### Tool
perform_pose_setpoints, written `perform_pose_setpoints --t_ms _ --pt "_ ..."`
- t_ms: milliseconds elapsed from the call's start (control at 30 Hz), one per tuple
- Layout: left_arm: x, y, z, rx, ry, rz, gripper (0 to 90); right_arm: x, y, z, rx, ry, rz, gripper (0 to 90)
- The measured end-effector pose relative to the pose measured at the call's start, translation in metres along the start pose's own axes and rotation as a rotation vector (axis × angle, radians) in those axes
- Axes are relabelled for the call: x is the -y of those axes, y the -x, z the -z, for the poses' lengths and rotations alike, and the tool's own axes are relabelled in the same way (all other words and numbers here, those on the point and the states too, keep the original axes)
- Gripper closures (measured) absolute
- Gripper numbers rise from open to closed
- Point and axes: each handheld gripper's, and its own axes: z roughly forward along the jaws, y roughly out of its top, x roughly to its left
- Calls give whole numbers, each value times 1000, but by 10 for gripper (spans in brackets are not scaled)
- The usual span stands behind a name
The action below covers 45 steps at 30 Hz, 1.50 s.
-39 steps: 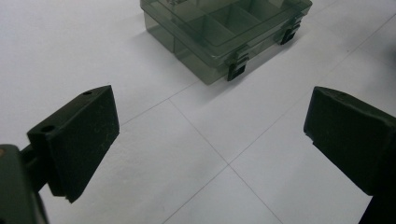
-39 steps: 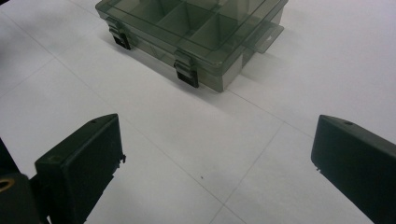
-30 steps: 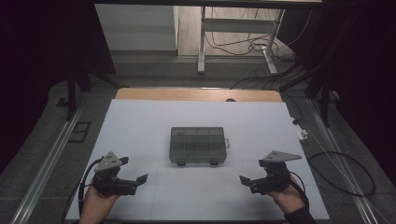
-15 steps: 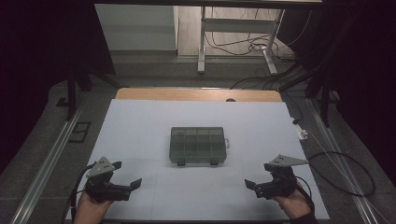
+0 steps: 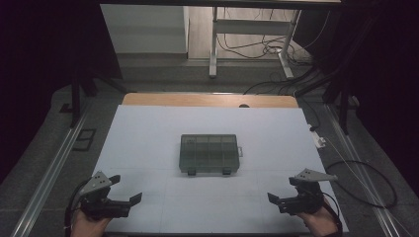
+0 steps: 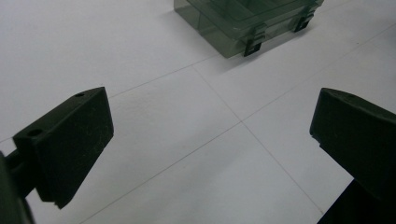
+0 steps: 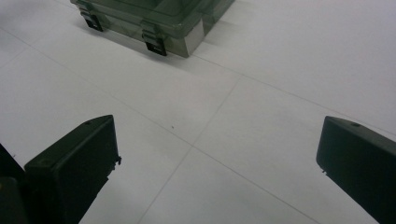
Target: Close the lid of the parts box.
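High view, organizer box [image 5: 209, 153] mid-table, well ahead btwn left gripper [image 5: 129, 203] & right gripper [image 5: 275, 202], both wide, empty.

no readable text, no labels, no numbers, no signs

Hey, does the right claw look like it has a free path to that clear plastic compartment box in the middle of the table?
Probably yes. The right claw is open and holds nothing, and only bare white table lies between it and the compartment box, whose latched front faces it.
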Motion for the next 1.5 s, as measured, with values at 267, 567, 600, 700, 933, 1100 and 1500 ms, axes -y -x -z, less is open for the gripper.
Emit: perform_pose_setpoints --t_ms 267,567,600,700,933,1100,1500 --pt "5 -2 5 -12 -10 9 0 9 5 7 25 -3 -19 0" --pt "8 -4 9 -37 -19 12 0 17 8 15 47 -6 -36 0" --pt "8 -4 10 -40 -21 11 0 17 8 16 49 -7 -39 0" --pt "10 -5 11 -51 -29 11 0 20 9 19 61 -9 -37 0" --pt "12 -6 13 -67 -37 10 0 24 10 24 81 -28 -49 0" --pt "14 -7 15 -81 -55 13 0 28 11 27 97 -38 -55 0" --pt "17 -11 18 -110 -86 27 0 33 15 36 129 -47 -91 0"
